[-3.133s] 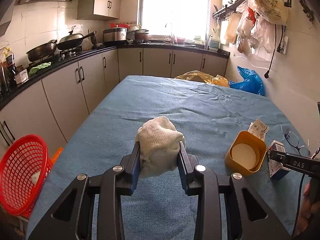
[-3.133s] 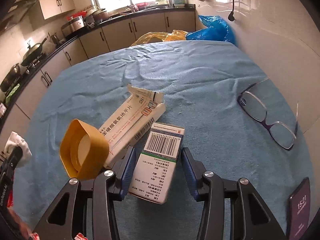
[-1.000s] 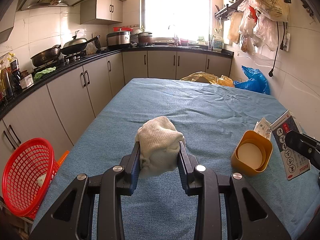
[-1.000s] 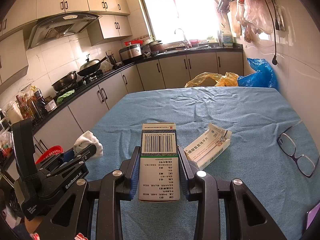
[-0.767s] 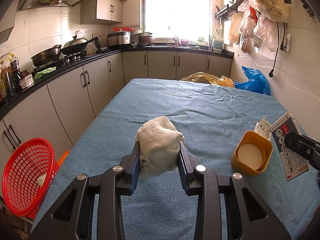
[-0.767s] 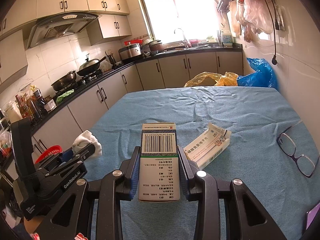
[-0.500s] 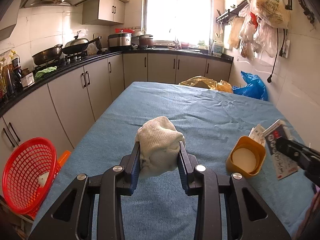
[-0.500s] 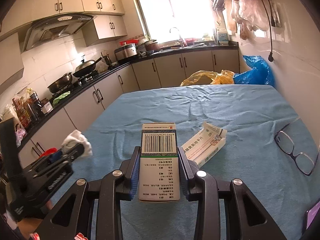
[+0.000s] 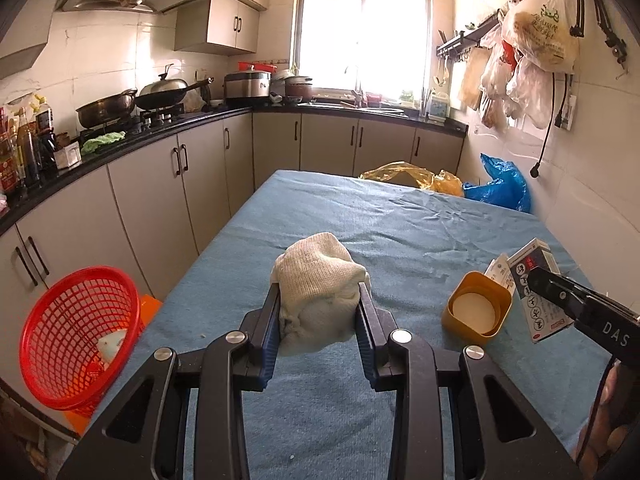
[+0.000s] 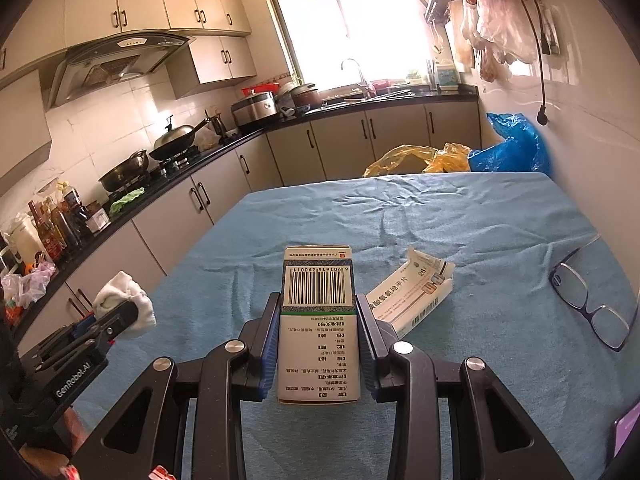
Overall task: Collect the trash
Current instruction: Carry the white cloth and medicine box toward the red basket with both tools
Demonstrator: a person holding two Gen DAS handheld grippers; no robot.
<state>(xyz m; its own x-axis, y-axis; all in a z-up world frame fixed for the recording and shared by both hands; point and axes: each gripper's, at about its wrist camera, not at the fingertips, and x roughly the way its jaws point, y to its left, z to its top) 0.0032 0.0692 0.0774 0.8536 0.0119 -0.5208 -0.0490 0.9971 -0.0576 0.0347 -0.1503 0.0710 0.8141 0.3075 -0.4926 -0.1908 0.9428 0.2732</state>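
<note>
My left gripper (image 9: 319,316) is shut on a crumpled white cloth wad (image 9: 318,280) and holds it above the blue-covered table (image 9: 400,216). My right gripper (image 10: 317,332) is shut on a white medicine box (image 10: 318,312) with a barcode, held above the table. The box and right gripper also show at the right of the left wrist view (image 9: 540,292). A red mesh basket (image 9: 76,336) stands on the floor left of the table, with a white scrap inside. A long white medicine carton (image 10: 412,296) and a yellow cap (image 9: 476,308) lie on the table.
Glasses (image 10: 588,304) lie at the table's right side and a phone (image 10: 626,428) at its near right corner. Yellow (image 9: 408,174) and blue bags (image 9: 500,184) sit beyond the far edge. Kitchen cabinets (image 9: 140,200) run along the left; a wall is close on the right.
Both grippers keep their grip. Over the last three seconds the right gripper lifted the box off the table. Both views have risen and tilted up slightly.
</note>
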